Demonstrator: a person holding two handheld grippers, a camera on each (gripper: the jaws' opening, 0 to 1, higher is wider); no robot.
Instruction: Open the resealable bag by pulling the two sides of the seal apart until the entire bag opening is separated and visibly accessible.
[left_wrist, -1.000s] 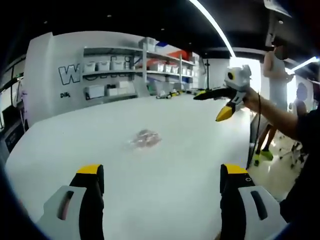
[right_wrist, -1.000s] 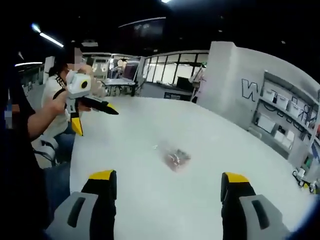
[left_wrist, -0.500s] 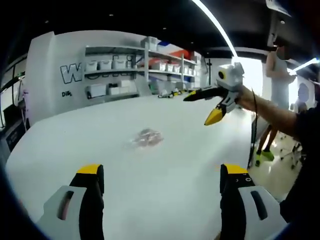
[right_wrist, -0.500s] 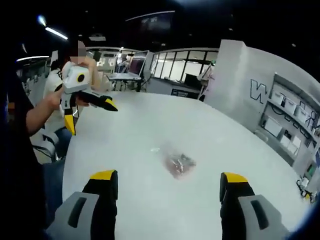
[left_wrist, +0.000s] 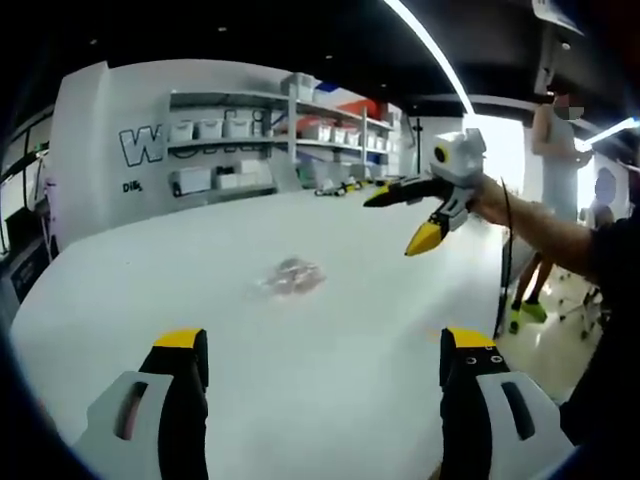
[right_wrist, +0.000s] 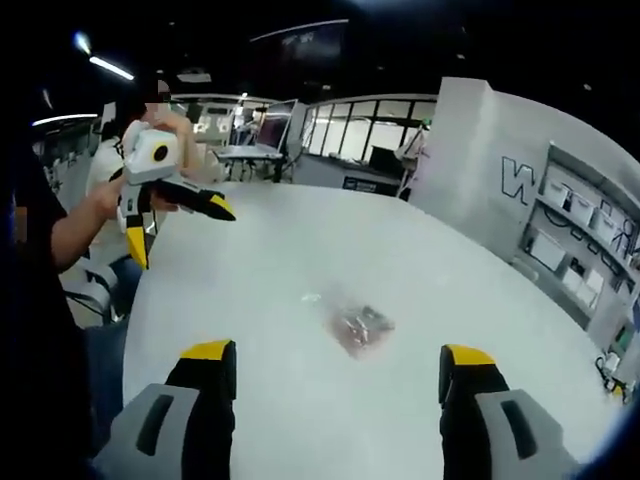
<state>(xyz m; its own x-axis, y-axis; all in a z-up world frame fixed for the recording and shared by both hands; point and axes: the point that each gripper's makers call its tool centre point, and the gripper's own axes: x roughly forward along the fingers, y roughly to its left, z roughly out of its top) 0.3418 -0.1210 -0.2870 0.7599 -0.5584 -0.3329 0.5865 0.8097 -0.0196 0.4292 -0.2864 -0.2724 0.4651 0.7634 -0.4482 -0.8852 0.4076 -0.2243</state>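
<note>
so far, largest first:
bench: wide, white, smooth, matte.
left tool: jaws wide apart, empty.
right tool: gaping, empty; has edged nearer the bag, so the approach is under way.
bag: small, clear, crinkly, flat mid-bench, seal untouched.

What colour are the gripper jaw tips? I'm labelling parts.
Yellow, on black jaws; clearest on the right gripper in the right gripper view.
</note>
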